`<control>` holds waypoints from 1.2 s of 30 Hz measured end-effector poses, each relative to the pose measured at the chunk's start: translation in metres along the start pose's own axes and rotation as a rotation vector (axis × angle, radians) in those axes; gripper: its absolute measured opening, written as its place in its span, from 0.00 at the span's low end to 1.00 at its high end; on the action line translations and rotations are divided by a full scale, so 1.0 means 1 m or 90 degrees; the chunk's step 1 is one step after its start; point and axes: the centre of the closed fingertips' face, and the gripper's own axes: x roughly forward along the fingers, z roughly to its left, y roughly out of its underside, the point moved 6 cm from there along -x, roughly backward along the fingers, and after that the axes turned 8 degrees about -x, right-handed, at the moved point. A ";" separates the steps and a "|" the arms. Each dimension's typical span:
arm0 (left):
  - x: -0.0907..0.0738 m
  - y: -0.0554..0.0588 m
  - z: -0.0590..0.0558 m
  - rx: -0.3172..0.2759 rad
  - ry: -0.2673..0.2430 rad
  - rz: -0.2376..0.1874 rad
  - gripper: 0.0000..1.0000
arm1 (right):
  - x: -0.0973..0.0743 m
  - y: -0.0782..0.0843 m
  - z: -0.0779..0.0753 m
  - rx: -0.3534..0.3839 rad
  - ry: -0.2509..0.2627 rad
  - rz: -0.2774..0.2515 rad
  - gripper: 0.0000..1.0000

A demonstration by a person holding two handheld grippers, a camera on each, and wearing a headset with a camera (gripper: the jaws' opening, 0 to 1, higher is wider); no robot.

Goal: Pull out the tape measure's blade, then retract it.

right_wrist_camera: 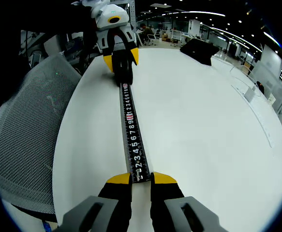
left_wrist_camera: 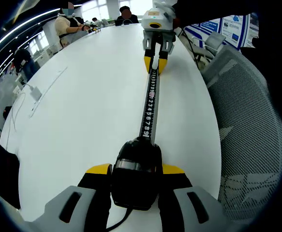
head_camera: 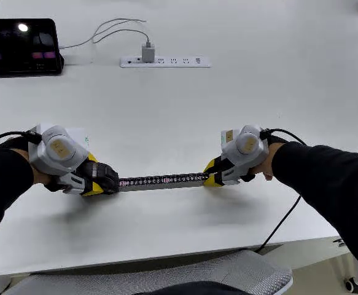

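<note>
The tape measure is held between the two grippers, low over the near part of the white table (head_camera: 228,98). Its black case (head_camera: 105,176) is seen at the left side in the head view, clamped between the two yellow-tipped jaws of the left gripper (left_wrist_camera: 136,170). The jaws are spread only as wide as the case, and they press on its two sides.

The blade (head_camera: 163,180) is drawn out of the case and runs straight to the right, with the printed numbers facing up. Its far end is pinched by the right gripper (right_wrist_camera: 141,180). The jaws of this gripper are nearly closed, with only the narrow end of the blade between the yellow tips. Whether the blade touches the table or hangs just above it cannot be told.

In the left gripper view, the blade leads away from the case to the right gripper at the far end. In the right gripper view, the same blade leads to the left gripper and the case.

Well apart, at the far side of the table, a white power strip (head_camera: 164,61) with a charger (head_camera: 148,52) plugged in is seen, and a dark tablet (head_camera: 19,46) lies at the far left corner. A mesh chair (head_camera: 228,270) stands at the near edge of the table.
</note>
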 end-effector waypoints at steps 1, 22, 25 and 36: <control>0.000 0.000 0.000 0.001 0.000 0.000 0.32 | -0.001 0.000 0.000 0.000 0.000 0.001 0.10; 0.001 0.000 0.000 0.002 0.000 0.000 0.32 | -0.009 0.010 -0.001 0.006 0.004 0.012 0.10; 0.001 0.000 0.000 0.002 0.000 -0.001 0.32 | -0.010 0.012 -0.002 0.004 0.004 0.017 0.10; 0.000 0.000 -0.001 0.002 0.001 -0.001 0.32 | -0.015 0.020 -0.003 0.013 0.006 0.024 0.10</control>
